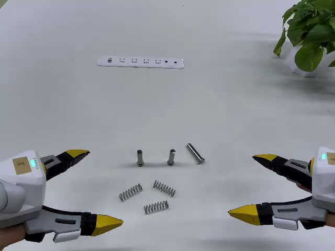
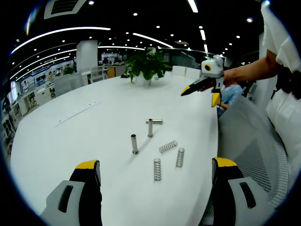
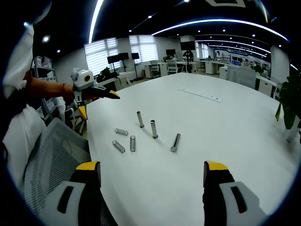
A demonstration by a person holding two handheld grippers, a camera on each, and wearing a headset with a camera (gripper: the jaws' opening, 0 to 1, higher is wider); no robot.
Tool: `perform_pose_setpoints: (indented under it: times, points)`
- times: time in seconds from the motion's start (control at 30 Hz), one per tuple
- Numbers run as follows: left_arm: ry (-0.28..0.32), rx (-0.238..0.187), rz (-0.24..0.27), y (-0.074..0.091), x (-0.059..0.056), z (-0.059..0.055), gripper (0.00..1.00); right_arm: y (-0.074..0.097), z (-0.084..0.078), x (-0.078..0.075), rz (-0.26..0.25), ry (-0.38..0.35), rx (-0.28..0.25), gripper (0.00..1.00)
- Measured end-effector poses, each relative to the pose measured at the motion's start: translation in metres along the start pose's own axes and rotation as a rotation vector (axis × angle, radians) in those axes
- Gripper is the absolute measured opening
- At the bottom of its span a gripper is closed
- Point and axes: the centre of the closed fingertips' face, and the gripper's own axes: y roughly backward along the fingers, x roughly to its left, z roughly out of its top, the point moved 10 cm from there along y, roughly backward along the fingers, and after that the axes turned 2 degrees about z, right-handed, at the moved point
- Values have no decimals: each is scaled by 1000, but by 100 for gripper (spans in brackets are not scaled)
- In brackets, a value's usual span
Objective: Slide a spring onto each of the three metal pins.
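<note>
Three metal pins are on the white table (image 1: 209, 104). Two pins stand upright (image 1: 140, 157) (image 1: 171, 156), and a third pin (image 1: 195, 153) lies on its side to their right. In front of them lie three loose springs (image 1: 130, 192) (image 1: 164, 188) (image 1: 156, 207). My left gripper (image 1: 98, 187) is open at the lower left, well clear of the parts. My right gripper (image 1: 250, 186) is open at the lower right, also apart from them. From the left gripper view (image 2: 156, 170) the pins (image 2: 134, 144) (image 2: 150, 127) and springs (image 2: 157, 169) are ahead. From the right gripper view (image 3: 151, 170) the lying pin (image 3: 175, 142) is nearest.
A white power strip (image 1: 140, 62) lies flat at the back of the table. A potted green plant (image 1: 310, 31) stands at the far right. A mesh chair (image 3: 51, 155) is by the table's edge.
</note>
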Motion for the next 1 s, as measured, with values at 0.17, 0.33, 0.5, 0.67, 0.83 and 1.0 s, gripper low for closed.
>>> perform_pose_setpoints:
  times: [0.17,0.33,0.5,0.67,0.83,1.0]
  points:
    - [2,-1,-3,0,2,-3,100,0,0,1,1,-1,-2,91]
    - [3,0,-4,-1,-1,0,100,-1,-2,-1,3,-2,-1,91]
    - [5,1,-4,-1,-2,1,100,-2,0,0,6,-4,-2,91]
    - [5,3,-7,-2,-2,1,100,-3,1,-2,9,0,0,91]
    - [7,2,-10,-1,0,-1,100,-4,1,-4,12,2,2,91]
    - [11,0,-12,-2,0,0,100,-5,3,-5,17,5,6,91]
